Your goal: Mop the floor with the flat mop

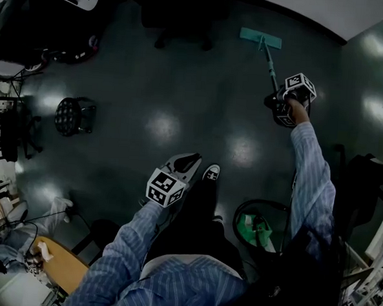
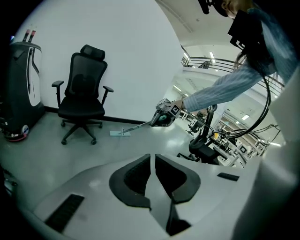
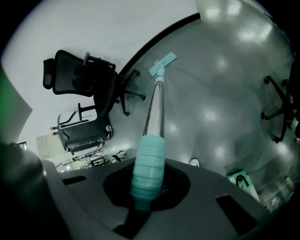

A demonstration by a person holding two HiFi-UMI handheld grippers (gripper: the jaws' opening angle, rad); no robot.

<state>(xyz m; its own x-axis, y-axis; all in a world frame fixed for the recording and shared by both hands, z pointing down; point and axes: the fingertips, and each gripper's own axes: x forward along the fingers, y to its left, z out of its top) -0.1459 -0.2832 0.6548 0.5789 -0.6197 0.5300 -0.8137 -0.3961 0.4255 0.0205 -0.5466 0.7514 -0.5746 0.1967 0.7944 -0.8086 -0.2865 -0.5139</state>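
Right gripper (image 1: 277, 101): I read it clenched on the teal grip (image 3: 148, 166) of the mop (image 1: 260, 37), arm stretched far forward. The mop head lies flat on the floor (image 1: 181, 103), near the dark baseboard (image 3: 154, 40) and close to the chair (image 3: 89, 79). The handle (image 3: 157, 105) slants from the head up to the jaws. Left gripper (image 1: 186, 160): I see it low beside a shoe (image 1: 211, 173), jaws pressed together, nothing between them.
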